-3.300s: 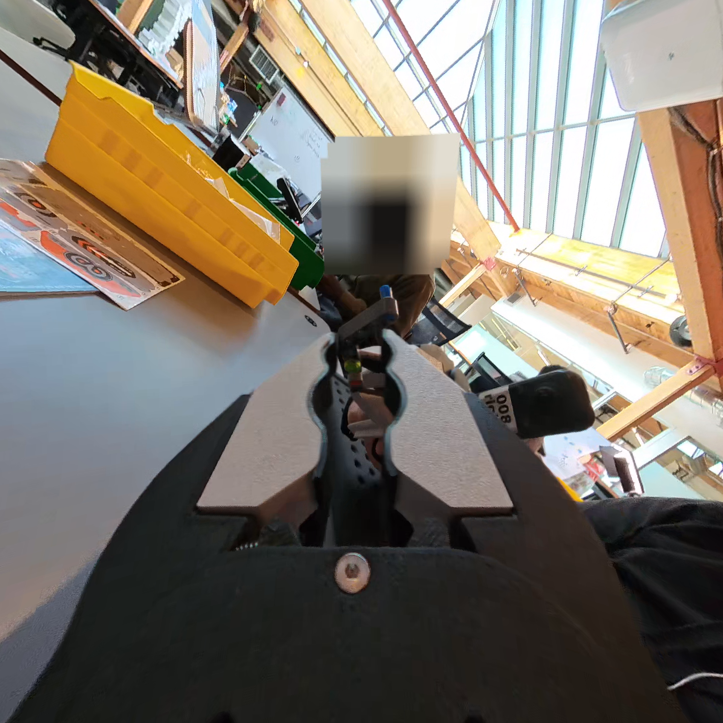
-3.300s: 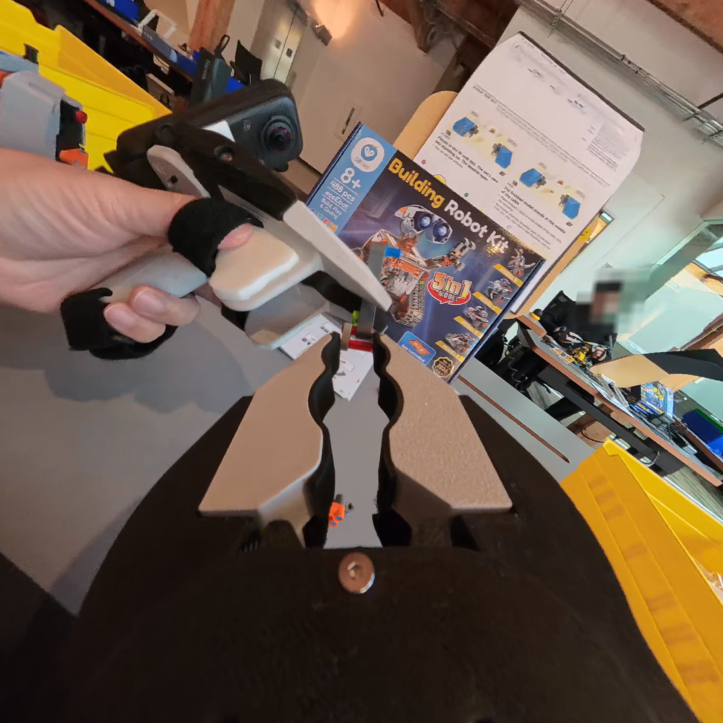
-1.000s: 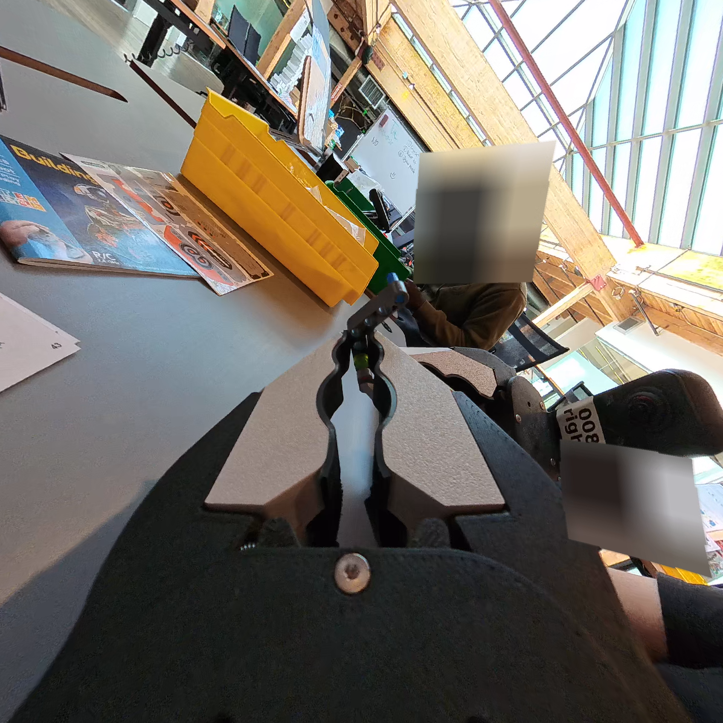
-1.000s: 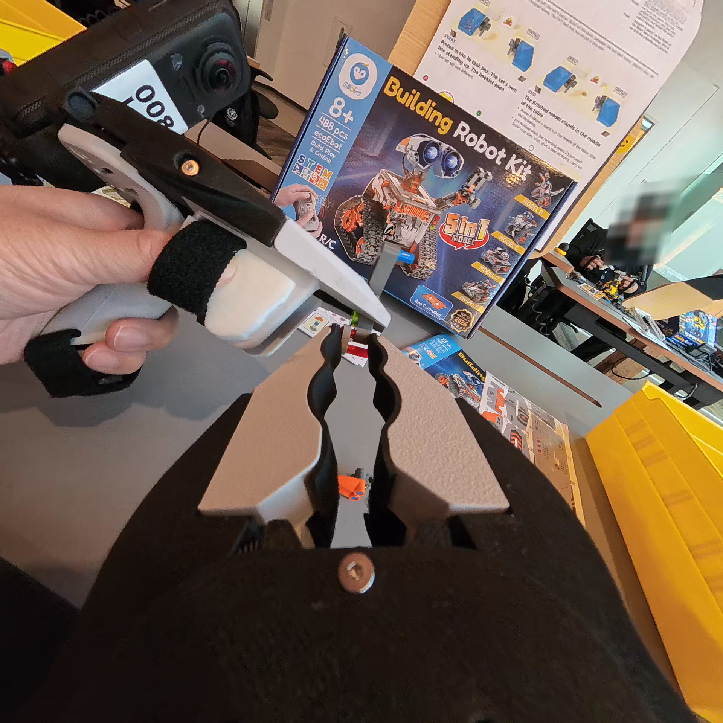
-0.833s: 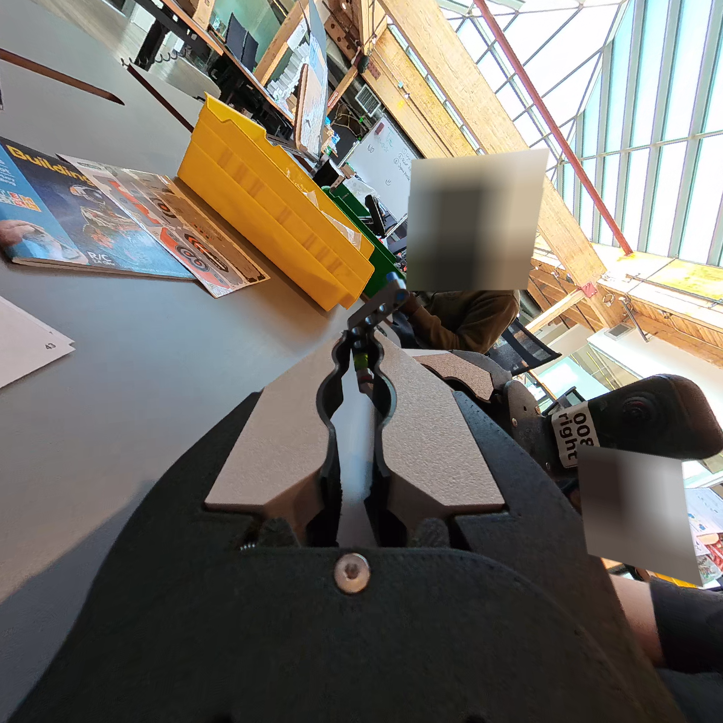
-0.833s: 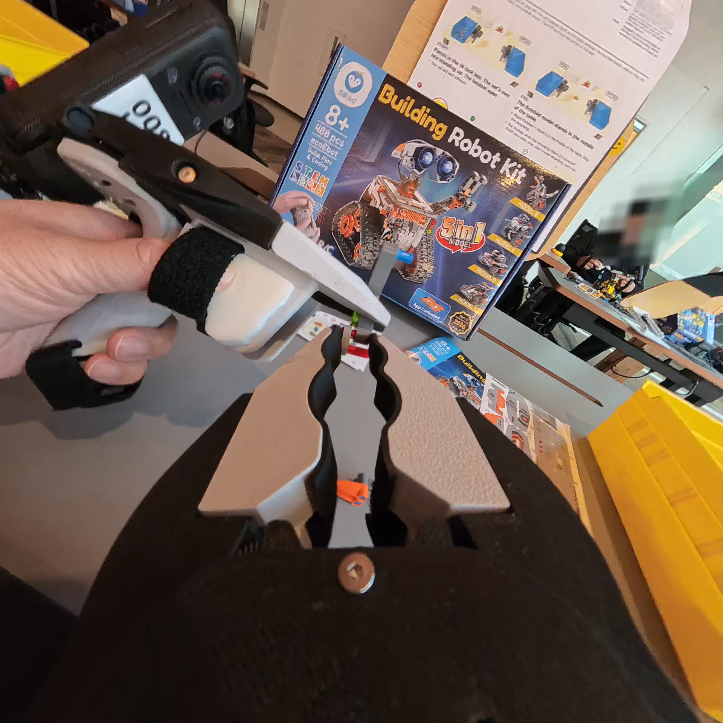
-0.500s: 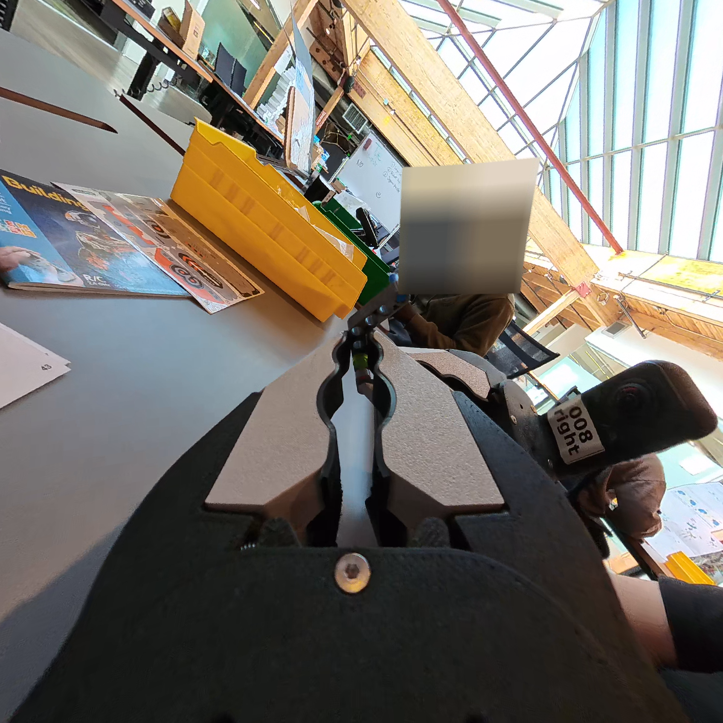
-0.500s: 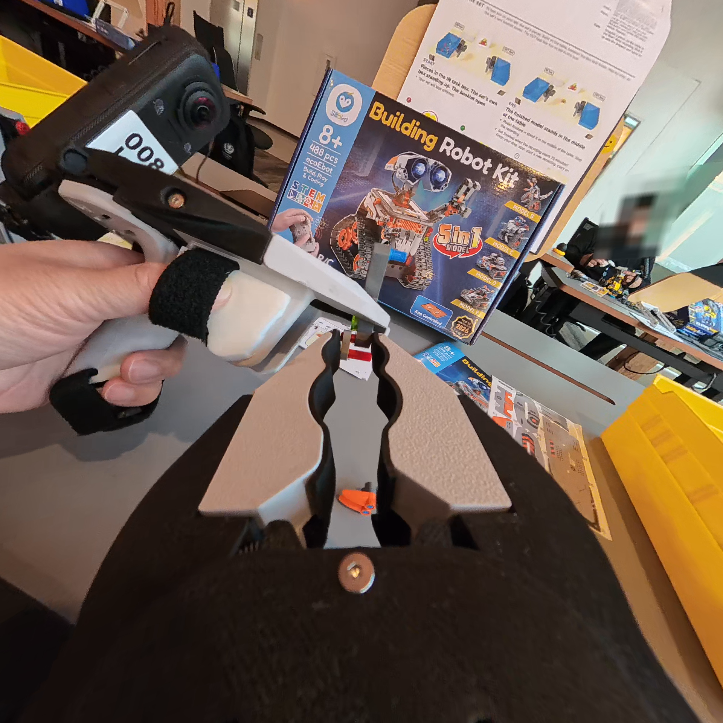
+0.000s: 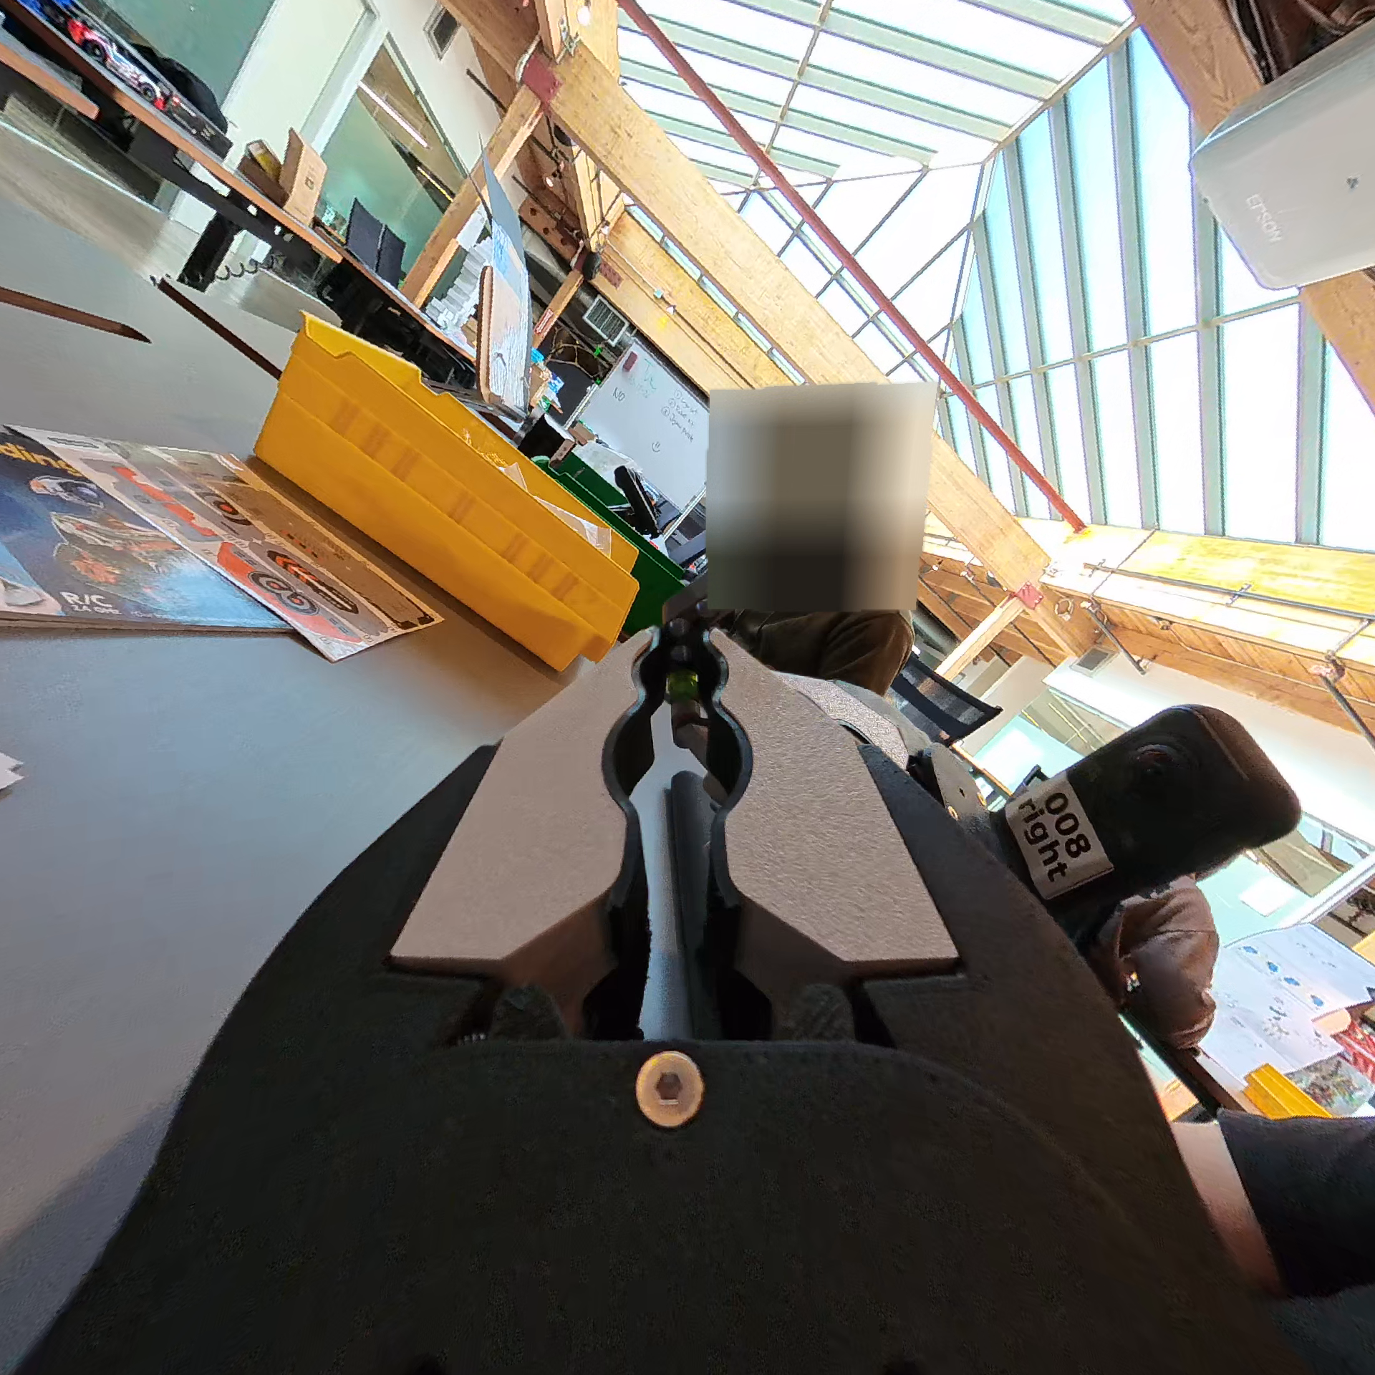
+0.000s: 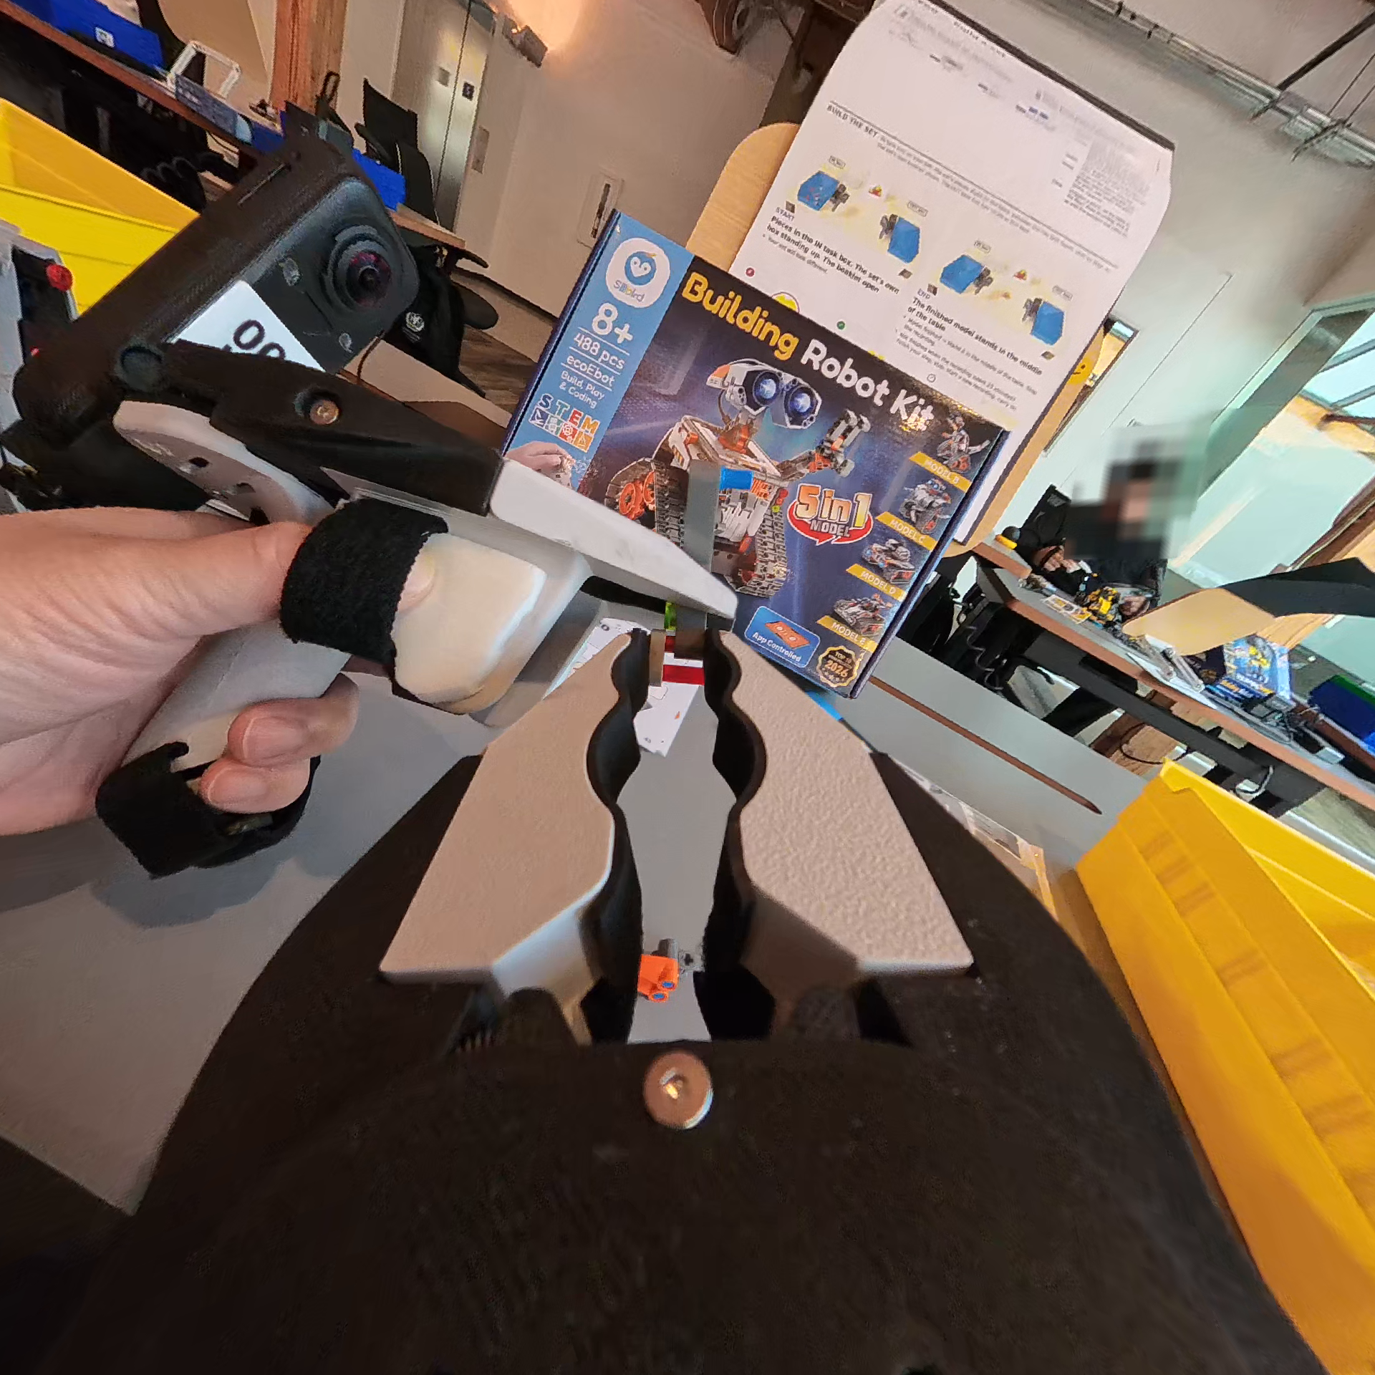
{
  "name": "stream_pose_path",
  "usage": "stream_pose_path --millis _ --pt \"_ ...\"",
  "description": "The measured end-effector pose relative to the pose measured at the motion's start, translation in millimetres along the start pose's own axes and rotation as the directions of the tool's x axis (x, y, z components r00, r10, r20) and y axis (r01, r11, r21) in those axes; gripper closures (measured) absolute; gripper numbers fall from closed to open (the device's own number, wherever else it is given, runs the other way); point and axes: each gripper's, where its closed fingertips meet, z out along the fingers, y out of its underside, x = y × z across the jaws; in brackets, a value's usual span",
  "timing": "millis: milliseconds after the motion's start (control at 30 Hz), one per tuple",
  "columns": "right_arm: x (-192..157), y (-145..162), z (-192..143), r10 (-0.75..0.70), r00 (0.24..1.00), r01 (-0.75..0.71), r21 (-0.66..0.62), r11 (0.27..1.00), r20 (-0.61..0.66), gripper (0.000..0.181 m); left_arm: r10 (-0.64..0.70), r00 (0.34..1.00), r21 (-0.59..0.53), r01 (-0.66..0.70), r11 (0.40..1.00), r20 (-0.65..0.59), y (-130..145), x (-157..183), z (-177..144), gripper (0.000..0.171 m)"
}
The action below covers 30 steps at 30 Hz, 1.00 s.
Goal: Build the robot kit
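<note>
My left gripper (image 9: pixel 682 643) is shut on a small brick assembly (image 9: pixel 681 678) with black pins and a green piece, held above the grey table (image 9: pixel 223 781). In the right wrist view a hand holds the left gripper (image 10: pixel 707 603) from the left. The assembly's grey beam (image 10: pixel 699 521) with a blue pin stands up from its tip. My right gripper (image 10: pixel 677 643) meets it tip to tip, and its jaws are narrowly closed on the assembly's lower end. The right gripper's camera (image 9: pixel 1146 803) shows at the right of the left wrist view.
A small orange brick piece (image 10: pixel 655 975) lies on the table under my right gripper. A robot kit box (image 10: pixel 744 446) stands behind, with a printed sheet (image 10: pixel 967 223) above it. A yellow bin (image 9: pixel 446 506), a green bin (image 9: pixel 632 521) and booklets (image 9: pixel 111 550) lie left. A person sits beyond (image 9: pixel 833 640). Both grippers' tips are close together, under 4 cm apart.
Both grippers have stayed tip to tip on the assembly while tilting and shifting together. The left view has swung further up toward the ceiling. Neither grip has changed.
</note>
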Motion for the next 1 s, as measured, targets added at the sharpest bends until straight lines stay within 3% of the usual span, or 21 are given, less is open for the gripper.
stream_pose_path --millis 433,667,767,867,1000 --pt "2 -4 -3 -0.050 0.998 0.051 0.013 0.999 -0.027 0.167 0.022 1.000 0.021 -0.021 1.000 -0.015 -1 6 1 0.167" --pt "3 -8 0 -0.033 0.998 0.035 0.037 0.999 -0.048 0.166 -0.034 0.998 0.061 0.037 0.997 -0.050 -7 7 0 0.166" --pt "9 -14 -2 -0.116 0.986 0.123 0.057 0.991 -0.120 0.153 -0.065 0.994 0.083 0.072 0.994 -0.087 -11 9 -3 0.167" --pt "3 -17 -3 -0.199 0.971 0.206 0.045 0.977 -0.134 0.165 -0.040 0.996 0.093 0.047 0.995 -0.080 -12 12 -3 0.167" --pt "3 -17 -4 -0.310 0.933 0.317 0.010 0.948 -0.180 0.167 -0.020 0.998 0.099 0.026 0.995 -0.060 -11 13 -2 0.166"
